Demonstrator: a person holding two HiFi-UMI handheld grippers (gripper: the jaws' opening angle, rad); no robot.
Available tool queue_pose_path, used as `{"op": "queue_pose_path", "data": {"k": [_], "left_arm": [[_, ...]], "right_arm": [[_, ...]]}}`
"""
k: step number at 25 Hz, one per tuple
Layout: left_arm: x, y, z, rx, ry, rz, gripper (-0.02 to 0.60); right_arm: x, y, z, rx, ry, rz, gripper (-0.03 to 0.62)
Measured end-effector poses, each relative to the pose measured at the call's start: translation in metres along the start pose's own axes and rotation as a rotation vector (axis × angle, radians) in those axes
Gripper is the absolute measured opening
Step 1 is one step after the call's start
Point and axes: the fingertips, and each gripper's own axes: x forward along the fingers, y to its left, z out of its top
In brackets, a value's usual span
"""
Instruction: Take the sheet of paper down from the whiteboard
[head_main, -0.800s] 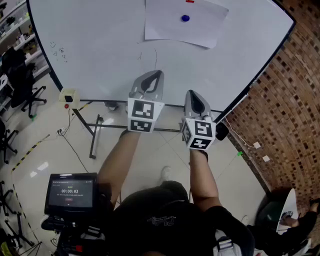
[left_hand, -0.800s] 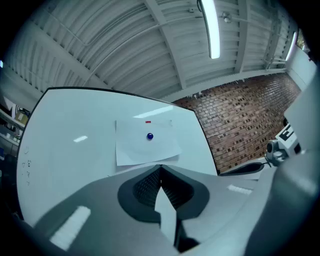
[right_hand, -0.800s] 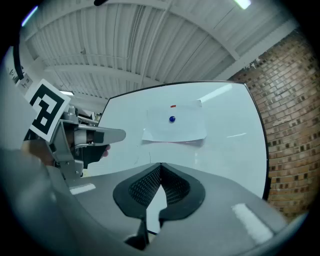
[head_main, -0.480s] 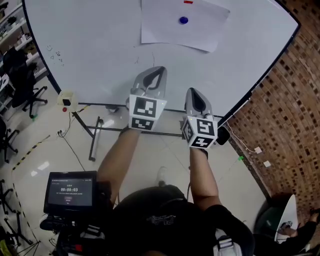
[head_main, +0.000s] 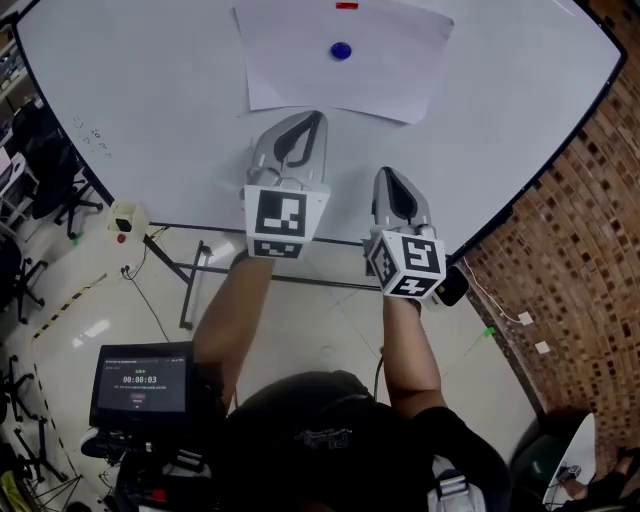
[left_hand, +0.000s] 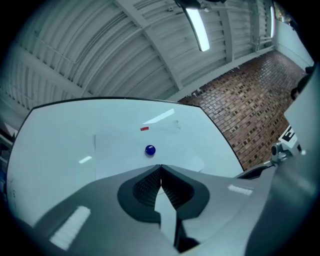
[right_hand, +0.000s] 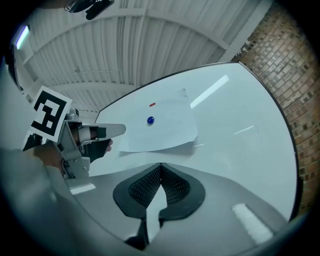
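The sheet of paper (head_main: 300, 70) hangs on the whiteboard (head_main: 150, 110) at the top middle of the head view. A blue magnet (head_main: 341, 50) sits on it. Below it, the left hand-held gripper (head_main: 303, 122) and the right hand-held gripper (head_main: 389, 180) are both closed and hold nothing.

The white sheet of paper (head_main: 345, 55) hangs on the whiteboard (head_main: 520, 110) under a blue magnet (head_main: 341, 50).
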Motion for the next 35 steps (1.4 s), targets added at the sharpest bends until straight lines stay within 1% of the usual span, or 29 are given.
{"op": "queue_pose_path", "data": {"k": [5, 10, 14, 17, 19, 21, 24, 27, 31, 35], "left_arm": [[0.029, 0.008, 0.009, 0.131, -0.023, 0.04, 0.008], [0.055, 0.017, 0.014, 0.211, -0.005, 0.085, 0.058], [0.081, 0.015, 0.011, 0.259, 0.041, 0.097, 0.113], [0.083, 0.021, 0.012, 0.266, 0.064, 0.104, 0.156], [0.085, 0.024, 0.015, 0.259, 0.069, 0.101, 0.167], [0.088, 0.026, 0.02, 0.259, 0.07, 0.101, 0.17], [0.093, 0.027, 0.024, 0.278, 0.088, 0.11, 0.169], [0.094, 0.027, 0.025, 0.282, 0.096, 0.117, 0.17], [0.097, 0.02, 0.029, 0.274, 0.076, 0.117, 0.169], [0.096, 0.018, 0.03, 0.263, 0.076, 0.114, 0.166]], "right_arm": [[0.027, -0.014, 0.008, 0.061, -0.032, 0.06, 0.014], [0.043, -0.035, 0.007, 0.159, -0.05, 0.116, 0.017], [0.057, -0.053, 0.001, 0.24, -0.063, 0.188, 0.078], [0.059, -0.046, 0.008, 0.295, -0.103, 0.246, 0.113], [0.061, -0.041, 0.015, 0.337, -0.126, 0.285, 0.129], [0.064, -0.037, 0.021, 0.375, -0.136, 0.317, 0.141], [0.068, -0.036, 0.028, 0.41, -0.146, 0.342, 0.15], [0.067, -0.038, 0.037, 0.423, -0.164, 0.354, 0.15], [0.067, -0.045, 0.051, 0.436, -0.191, 0.362, 0.149], [0.069, -0.046, 0.058, 0.452, -0.198, 0.356, 0.097]]}}
